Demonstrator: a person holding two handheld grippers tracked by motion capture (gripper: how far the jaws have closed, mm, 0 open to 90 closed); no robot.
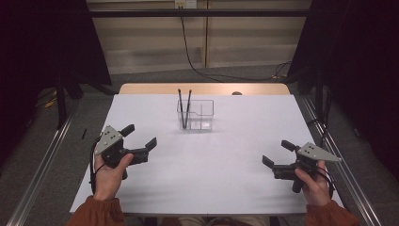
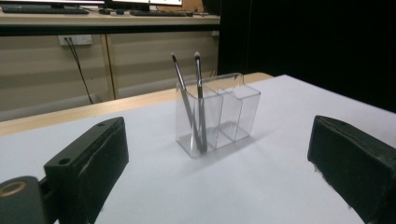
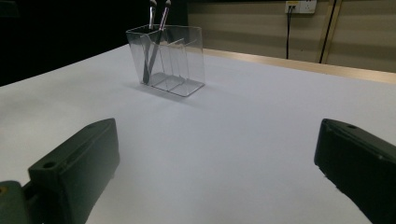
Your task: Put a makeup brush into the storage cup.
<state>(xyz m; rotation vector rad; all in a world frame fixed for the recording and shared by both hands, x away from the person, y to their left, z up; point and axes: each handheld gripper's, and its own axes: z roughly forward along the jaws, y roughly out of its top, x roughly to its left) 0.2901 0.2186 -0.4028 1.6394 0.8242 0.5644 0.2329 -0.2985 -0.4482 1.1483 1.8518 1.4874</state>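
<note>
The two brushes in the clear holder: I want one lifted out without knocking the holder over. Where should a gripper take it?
Grip a brush on its upper handle, above the holder rim, coming from above. The brushes cross low in the left compartment, so probably only the tops stand apart.

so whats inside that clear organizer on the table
Two slim makeup brushes stand crossed in one end compartment of the clear organizer, bristles up. The other compartments look empty; the clear walls hide nothing.
</note>
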